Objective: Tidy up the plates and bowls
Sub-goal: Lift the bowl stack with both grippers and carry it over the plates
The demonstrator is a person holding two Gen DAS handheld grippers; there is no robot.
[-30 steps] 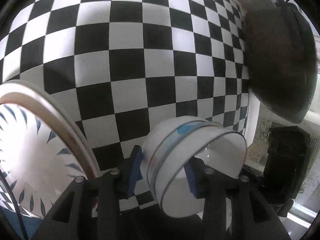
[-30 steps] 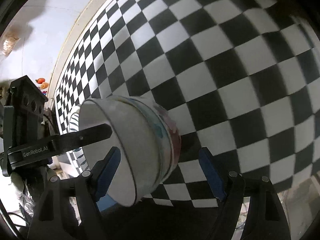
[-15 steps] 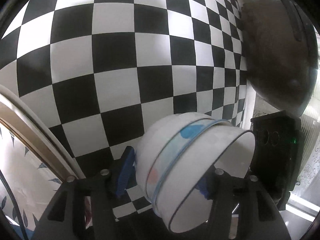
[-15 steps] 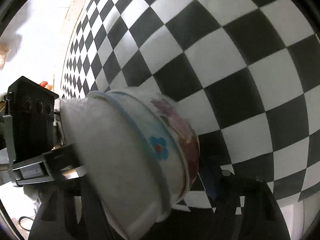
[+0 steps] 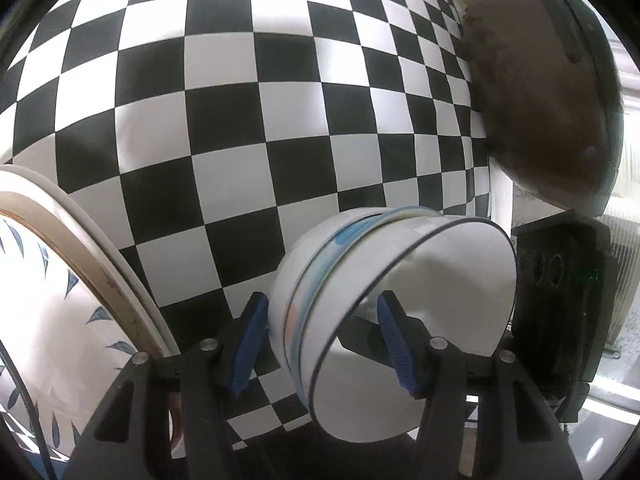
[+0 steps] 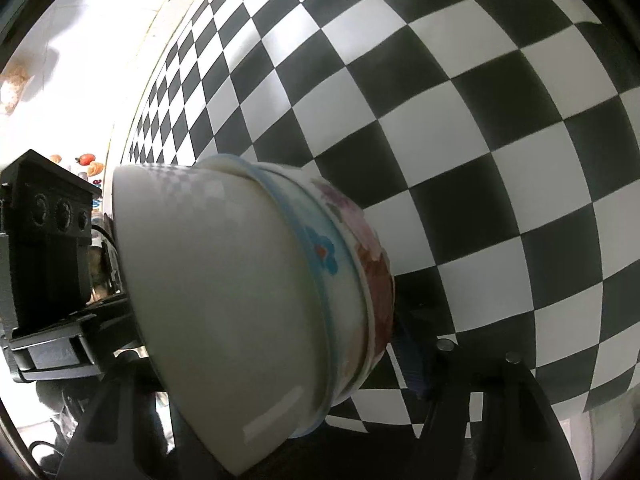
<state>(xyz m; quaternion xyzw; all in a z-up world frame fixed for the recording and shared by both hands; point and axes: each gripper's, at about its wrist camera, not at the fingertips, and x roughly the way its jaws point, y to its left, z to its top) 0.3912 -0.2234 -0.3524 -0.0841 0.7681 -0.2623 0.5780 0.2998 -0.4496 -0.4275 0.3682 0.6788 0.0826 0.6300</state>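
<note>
We see a bowl (image 5: 400, 344) tipped on its side above the checkered surface (image 5: 248, 128), its open mouth turned toward the left hand-held gripper (image 5: 324, 344). It is nested into a second, flowered bowl (image 6: 368, 276) whose rim band shows behind it; nothing lies inside the front bowl. The left hand-held gripper straddles the bowl's wall, one blue pad inside the mouth and one outside, half open; we cannot tell whether the pads press on it. The right hand-held gripper (image 6: 280, 364) has the nested bowls between its fingers and its jaws are closing; the near finger is hidden behind the bowl. Left of the bowl, a leaf-patterned plate (image 5: 60, 320) lies on the surface. Beyond the bowl, to its right, a dark pan (image 5: 552, 92) rests at the surface's edge.
</note>
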